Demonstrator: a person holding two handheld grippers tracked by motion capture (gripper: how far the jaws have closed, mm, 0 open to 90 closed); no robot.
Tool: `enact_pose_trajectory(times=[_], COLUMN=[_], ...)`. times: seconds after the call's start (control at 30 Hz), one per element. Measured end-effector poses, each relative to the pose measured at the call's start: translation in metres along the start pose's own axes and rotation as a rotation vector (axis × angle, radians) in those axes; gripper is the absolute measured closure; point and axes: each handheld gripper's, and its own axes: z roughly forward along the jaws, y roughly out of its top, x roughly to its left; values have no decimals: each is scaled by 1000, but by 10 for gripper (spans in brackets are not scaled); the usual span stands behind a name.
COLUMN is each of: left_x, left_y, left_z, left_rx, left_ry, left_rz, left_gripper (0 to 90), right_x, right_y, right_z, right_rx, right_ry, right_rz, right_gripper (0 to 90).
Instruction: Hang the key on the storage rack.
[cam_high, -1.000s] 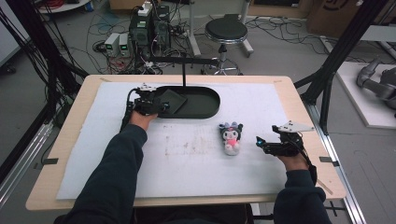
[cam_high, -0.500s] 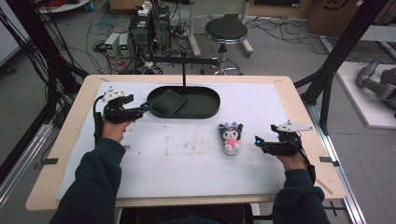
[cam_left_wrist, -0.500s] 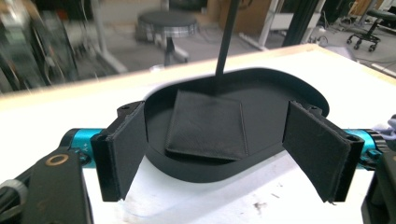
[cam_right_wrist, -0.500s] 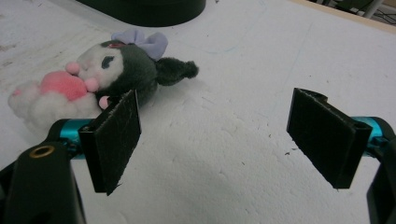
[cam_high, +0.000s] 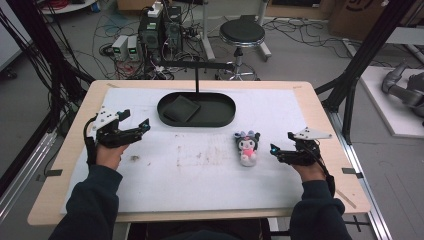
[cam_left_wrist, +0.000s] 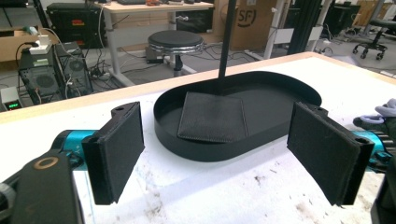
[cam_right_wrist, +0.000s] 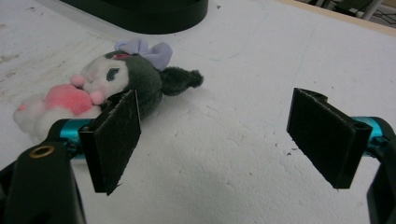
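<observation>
A black oval tray (cam_high: 225, 119) stands at the back middle of the white mat, and a dark square cloth (cam_high: 180, 108) lies flat in its left half. My left gripper (cam_high: 136, 119) hovers left of the tray, apart from it; its jaws have just been opening and nothing is between them. In the left gripper view the cloth (cam_left_wrist: 212, 116) and tray (cam_left_wrist: 210, 150) lie ahead of the left gripper (cam_left_wrist: 222, 140). A small plush toy (cam_high: 247, 146) with a dark head and pink body lies right of centre. My right gripper (cam_high: 281, 144) stands open just right of it, empty (cam_right_wrist: 215, 135), with the plush toy (cam_right_wrist: 107, 86) beside its left jaw.
A black post with a crossbar (cam_high: 196, 75) rises at the tray's back edge. The white mat (cam_high: 200, 175) covers most of the wooden table (cam_high: 327, 125). A stool (cam_high: 241, 32), computers and cables stand on the floor behind.
My left gripper drew back leftward from the tray and its jaws opened; the dark cloth stayed in the tray. The right gripper and the plush toy have not moved.
</observation>
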Motion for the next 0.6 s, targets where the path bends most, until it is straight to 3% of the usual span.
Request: enact_pose_trajectory(times=[0.33,0.6], left_x=[6,12], left_y=[-11,-25], left_z=[-9,-11], left_rx=[5,33], left_ry=[12,38], left_rz=[-10,-36], left_gripper=[185,194], right_x=[8,25], right_y=[3,8], right_z=[2,9], right_rx=[2,7], right_ry=[14,49], right_rz=[-15,-35], right_gripper=[179,179])
